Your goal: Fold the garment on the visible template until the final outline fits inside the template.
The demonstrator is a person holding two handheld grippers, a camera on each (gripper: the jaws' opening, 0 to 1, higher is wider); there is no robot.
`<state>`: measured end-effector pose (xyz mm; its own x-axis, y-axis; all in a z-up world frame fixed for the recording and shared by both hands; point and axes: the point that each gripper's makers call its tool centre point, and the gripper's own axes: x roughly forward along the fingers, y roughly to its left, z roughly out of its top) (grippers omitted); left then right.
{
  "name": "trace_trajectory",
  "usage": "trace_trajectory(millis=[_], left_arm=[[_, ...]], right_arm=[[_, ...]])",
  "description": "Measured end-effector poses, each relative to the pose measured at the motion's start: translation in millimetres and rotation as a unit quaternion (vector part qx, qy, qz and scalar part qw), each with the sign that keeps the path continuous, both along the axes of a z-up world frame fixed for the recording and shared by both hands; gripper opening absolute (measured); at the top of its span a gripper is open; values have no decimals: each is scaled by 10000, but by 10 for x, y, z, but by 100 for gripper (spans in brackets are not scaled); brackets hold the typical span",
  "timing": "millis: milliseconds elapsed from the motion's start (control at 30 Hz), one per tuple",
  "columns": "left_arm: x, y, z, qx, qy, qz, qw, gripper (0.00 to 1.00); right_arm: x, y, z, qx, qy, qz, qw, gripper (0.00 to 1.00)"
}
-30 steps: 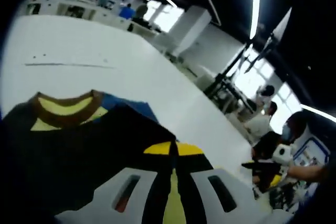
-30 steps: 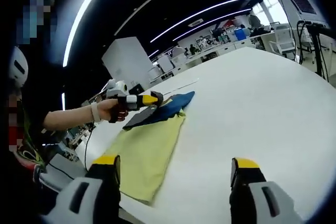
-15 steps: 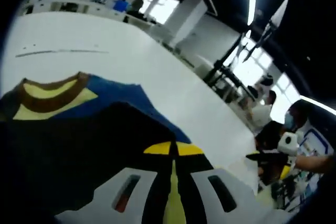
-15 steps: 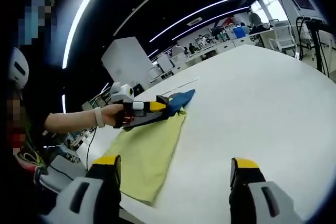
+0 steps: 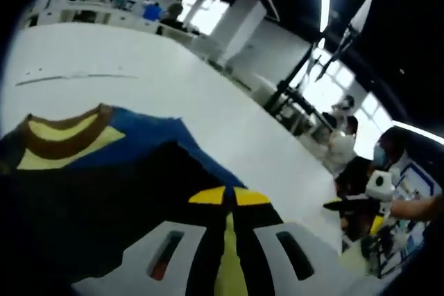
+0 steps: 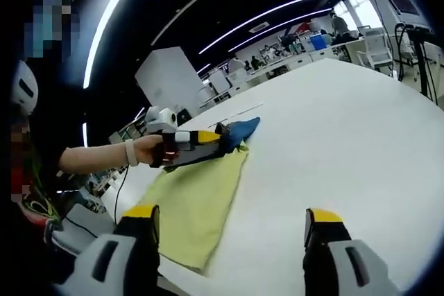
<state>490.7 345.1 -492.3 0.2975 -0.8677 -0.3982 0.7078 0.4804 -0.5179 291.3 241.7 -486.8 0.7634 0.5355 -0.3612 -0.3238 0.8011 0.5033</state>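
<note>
Left gripper view: left gripper (image 5: 227, 199) jaws clamped on dark garment (image 5: 90, 192), collar far left.

Right gripper view: right gripper (image 6: 229, 230) jaws spread, empty; garment on yellow template's (image 6: 198, 206) far end, white surface (image 6: 333, 143). Soft, limp fabric; pinch edges.

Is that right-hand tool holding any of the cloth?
No: the right tool is open, with only bare white table between its jaws.

Open-plan lab or workshop: long white worktables (image 6: 347, 123), ceiling strip lights (image 6: 277, 12), cluttered benches (image 5: 104, 5) behind.
</note>
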Motion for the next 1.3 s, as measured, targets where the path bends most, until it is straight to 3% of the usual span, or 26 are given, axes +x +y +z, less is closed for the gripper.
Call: trace_trajectory(millis=[100, 267, 600, 700, 900, 1067, 1200, 1300], left_arm=[[-12, -19, 79, -83, -170, -58, 9998, 19], [-76, -9, 131, -22, -320, -163, 9994, 31], [-203, 165, 186, 220, -574, -223, 9979, 19], [-208, 250, 205, 231, -546, -111, 9982, 20], [-205, 424, 276, 87, -419, 266, 9987, 13], [-277, 550, 335, 53, -433, 312, 9986, 1], [-323, 787, 355, 73, -427, 428, 9981, 6], [-336, 982, 355, 61, -366, 592, 9976, 16]], right_arm=[[14, 17, 17, 14, -20, 0, 10000, 86], [35, 50, 36, -9, -36, 42, 10000, 86], [66, 117, 144, -44, -113, 111, 9999, 86], [74, 134, 177, -58, -142, 129, 9998, 86], [82, 178, 255, -91, -198, 189, 9996, 86], [100, 215, 324, -140, -248, 242, 9993, 86], [138, 232, 352, -184, -260, 308, 9990, 86], [175, 257, 372, -219, -271, 363, 9987, 86]])
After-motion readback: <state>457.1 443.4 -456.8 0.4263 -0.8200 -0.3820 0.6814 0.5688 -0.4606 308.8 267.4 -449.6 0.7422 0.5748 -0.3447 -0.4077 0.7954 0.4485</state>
